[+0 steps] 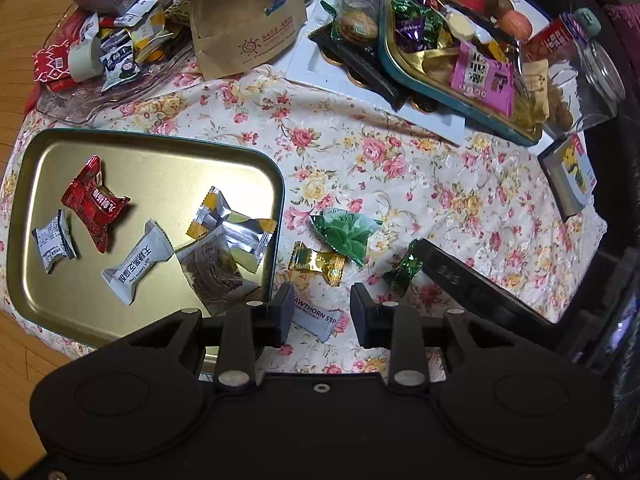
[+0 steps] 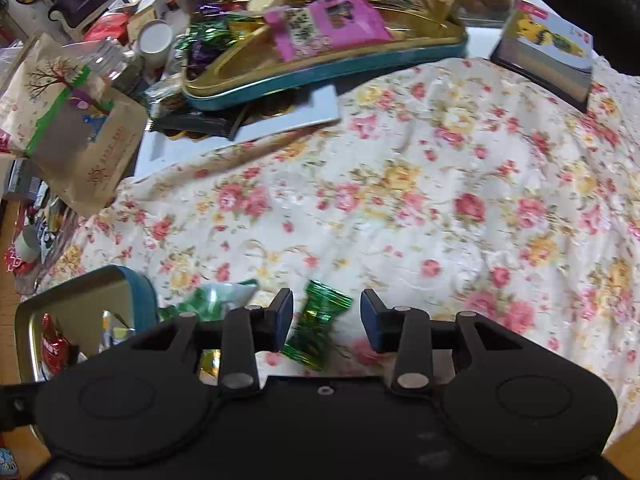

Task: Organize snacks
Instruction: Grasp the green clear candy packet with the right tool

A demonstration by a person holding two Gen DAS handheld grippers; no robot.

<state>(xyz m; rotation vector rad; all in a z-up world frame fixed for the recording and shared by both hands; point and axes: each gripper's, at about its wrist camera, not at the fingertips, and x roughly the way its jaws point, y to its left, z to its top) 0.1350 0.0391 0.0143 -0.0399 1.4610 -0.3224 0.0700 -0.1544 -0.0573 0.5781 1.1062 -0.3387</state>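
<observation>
The left gripper (image 1: pixel 320 316) points steeply down at the flowered tablecloth (image 1: pixel 400 168), its jaws apart and clasping nothing. Between its fingertips lies a grey hawthorn strip packet (image 1: pixel 316 318), long axis running roughly from 10 to 4 o'clock across the gap, so the pads would close on its ends rather than its flat faces (a small roll of the wrist looks advisable, in my judgement). The packet sits closer to the left fingertip; whether it touches that pad I cannot tell.

In the right wrist view, the right gripper (image 2: pixel 326 320) likewise stands released, with a dark green foil candy (image 2: pixel 318 322) between its fingertips, nearer the left pad. The candy's long axis runs about 1 to 7 o'clock, near enough along the fingers, so a squeeze would meet its narrow waist. The frame is blurred there, so contact cannot be judged.

The gold tray (image 1: pixel 48 184), teal-rimmed and already holding several wrapped snacks, lies at 9 to 10 o'clock from the left gripper and just beside it; from the right gripper it sits at 8 o'clock, further off. A gold candy (image 1: pixel 318 266) and a pale green packet (image 1: pixel 346 234) wait on the cloth at 12 o'clock of the left gripper, between the two grippers' targets.
</observation>
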